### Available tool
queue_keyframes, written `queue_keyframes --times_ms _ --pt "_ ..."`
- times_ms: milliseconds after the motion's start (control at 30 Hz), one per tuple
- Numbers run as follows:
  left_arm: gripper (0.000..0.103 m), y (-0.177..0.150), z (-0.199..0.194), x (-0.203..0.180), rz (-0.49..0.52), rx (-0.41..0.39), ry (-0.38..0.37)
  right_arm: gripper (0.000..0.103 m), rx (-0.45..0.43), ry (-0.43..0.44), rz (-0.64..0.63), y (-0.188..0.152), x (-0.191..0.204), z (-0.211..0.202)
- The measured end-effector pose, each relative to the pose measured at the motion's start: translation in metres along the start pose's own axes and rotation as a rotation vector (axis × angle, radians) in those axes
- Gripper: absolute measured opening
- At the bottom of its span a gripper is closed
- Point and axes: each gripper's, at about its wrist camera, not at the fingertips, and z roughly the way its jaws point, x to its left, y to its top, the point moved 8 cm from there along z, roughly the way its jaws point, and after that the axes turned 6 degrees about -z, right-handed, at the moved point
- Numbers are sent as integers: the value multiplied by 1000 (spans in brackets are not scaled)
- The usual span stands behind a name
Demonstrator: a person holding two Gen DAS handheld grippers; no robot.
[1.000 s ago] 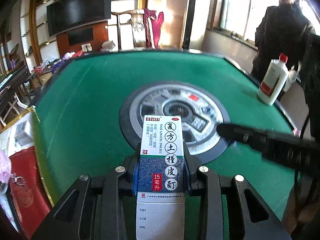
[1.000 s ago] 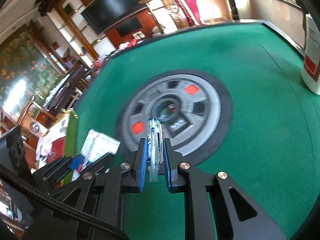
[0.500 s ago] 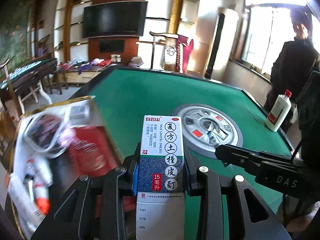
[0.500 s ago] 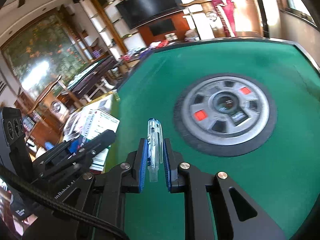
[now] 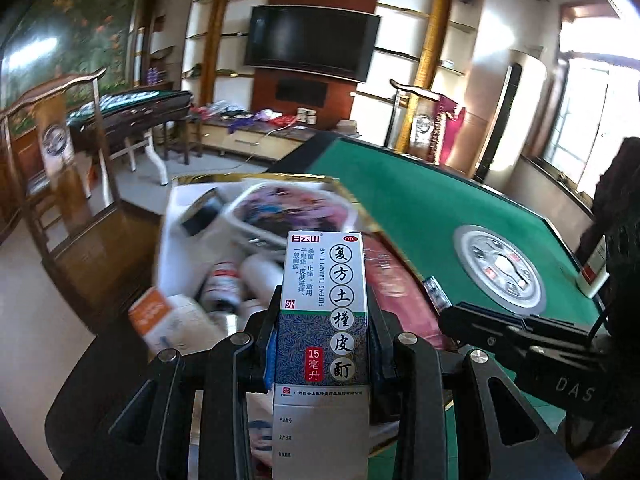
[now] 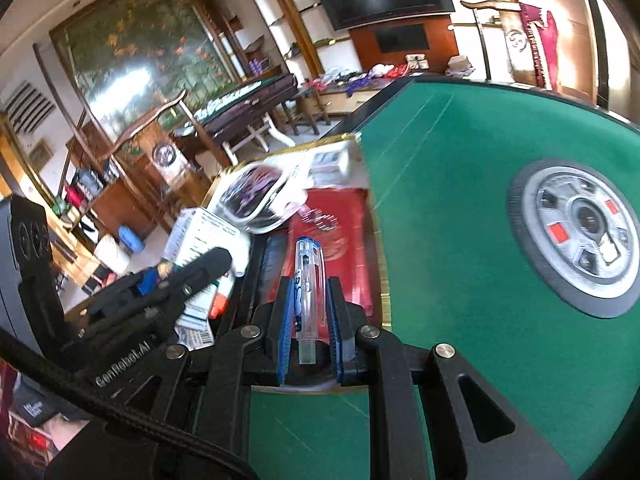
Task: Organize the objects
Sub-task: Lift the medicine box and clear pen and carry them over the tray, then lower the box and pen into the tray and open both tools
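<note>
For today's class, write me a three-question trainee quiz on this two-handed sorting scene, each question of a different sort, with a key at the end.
1. True or false: the left tongs hold a medicine carton printed with Chinese characters.
2. Multiple choice: what do the right tongs grip? A) a spoon B) a clear pen C) a white bottle
3. Short answer: what lies beside the green table, ahead of both tongs?

Key
1. True; the carton stands upright between the pads.
2. B
3. A gold-rimmed box already holding assorted items, including a small orange and white carton.
</note>
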Motion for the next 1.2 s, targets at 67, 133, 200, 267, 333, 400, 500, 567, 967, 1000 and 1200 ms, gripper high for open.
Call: queue_keyframes --times_ms 67,133,200,267,333,400,500,567,967,1000,1200 --pt "29 -2 4 12 -15 5 6 14 10 -3 -12 -3 5 6" --pt "29 -3 10 18 -34 9 10 14 22 -2 -21 -5 10 14" --pt "29 -5 14 20 -38 17 8 14 28 -2 -29 -6 12 19" --pt "29 -7 18 21 -42 20 10 14 38 -1 -43 -6 18 26" --pt "29 -9 22 18 -44 25 6 14 44 -3 -54 -6 21 32" --pt "29 -13 20 22 -45 25 6 14 49 -1 -66 -6 25 36" --pt "29 -15 21 25 -52 23 10 14 49 -21 -94 -6 27 39" --pt "29 -17 22 25 -51 22 12 14 43 -30 -112 -6 28 38" --pt "30 -19 10 22 -8 -36 54 14 25 -19 -138 -7 28 34" --pt "30 -19 9 22 -5 -40 56 14 21 -15 -135 -8 28 33" --pt "30 -18 3 20 19 -67 85 15 -1 16 -130 -7 28 27"
